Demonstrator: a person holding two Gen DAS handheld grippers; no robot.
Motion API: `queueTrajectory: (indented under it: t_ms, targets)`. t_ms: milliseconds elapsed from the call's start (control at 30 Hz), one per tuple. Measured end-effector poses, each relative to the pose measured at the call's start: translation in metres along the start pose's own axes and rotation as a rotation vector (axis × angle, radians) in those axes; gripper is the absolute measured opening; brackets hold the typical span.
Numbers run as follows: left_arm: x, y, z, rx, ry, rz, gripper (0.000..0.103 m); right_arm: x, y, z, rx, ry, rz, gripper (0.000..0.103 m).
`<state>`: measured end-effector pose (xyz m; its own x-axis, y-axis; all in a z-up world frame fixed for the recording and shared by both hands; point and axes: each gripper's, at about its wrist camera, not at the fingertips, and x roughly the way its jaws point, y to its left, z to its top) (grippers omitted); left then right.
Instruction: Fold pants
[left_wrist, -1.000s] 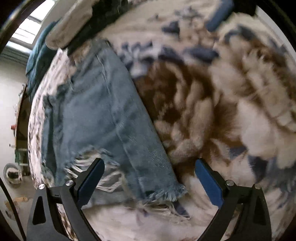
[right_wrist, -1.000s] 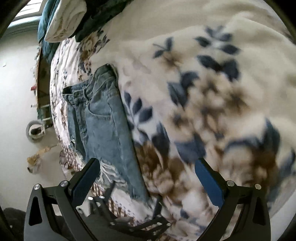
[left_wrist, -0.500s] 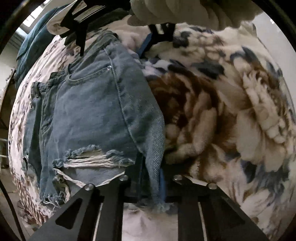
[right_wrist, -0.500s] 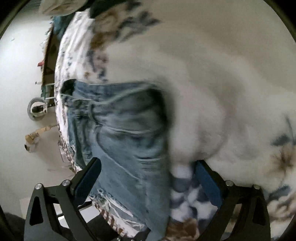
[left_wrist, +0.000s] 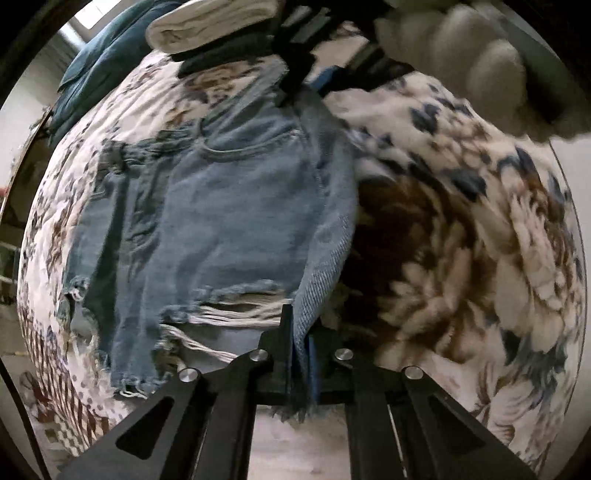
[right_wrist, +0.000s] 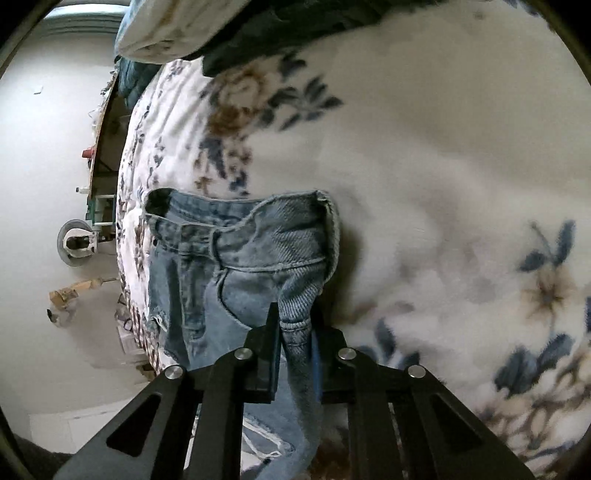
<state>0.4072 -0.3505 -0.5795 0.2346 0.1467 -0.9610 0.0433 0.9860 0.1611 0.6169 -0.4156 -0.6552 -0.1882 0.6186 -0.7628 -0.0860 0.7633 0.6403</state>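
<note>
Light blue ripped jeans (left_wrist: 229, 221) lie on a floral blanket (left_wrist: 461, 258) on a bed. My left gripper (left_wrist: 300, 332) is shut on the frayed hem edge of the jeans and lifts that edge off the blanket. My right gripper (right_wrist: 295, 332) is shut on the waistband corner of the jeans (right_wrist: 258, 258), which is raised too. In the left wrist view the right gripper (left_wrist: 299, 81) shows at the top, held by a gloved hand (left_wrist: 461, 55), at the waistband.
Folded white and dark teal clothes (left_wrist: 207, 26) are piled at the far end of the bed, also in the right wrist view (right_wrist: 192, 33). The bed edge runs along the left, with floor, a round white device (right_wrist: 75, 242) and clutter beyond it.
Both grippers went from open to shut on the jeans: the left on the hem half a second ago, the right on the waistband just now. The right edge of the jeans has lifted.
</note>
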Motion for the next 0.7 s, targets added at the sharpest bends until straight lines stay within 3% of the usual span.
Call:
queueTrajectory:
  t_ms: [267,533,700]
  targets:
    - [-0.046,0.055,0.001,-0.129,-0.049,-0.032,0.004,-0.023,0.041,-0.004,-0.038,-0.011,-0.018,0.014]
    - [-0.089,0.174,0.019,-0.322,-0.085,-0.062,0.004,-0.019,0.143,0.014,-0.088,-0.01,-0.01,0.013]
    - [-0.09,0.263,0.01,-0.451,-0.074,-0.063,0.004,0.026,0.222,0.036,-0.131,0.01,-0.017,0.013]
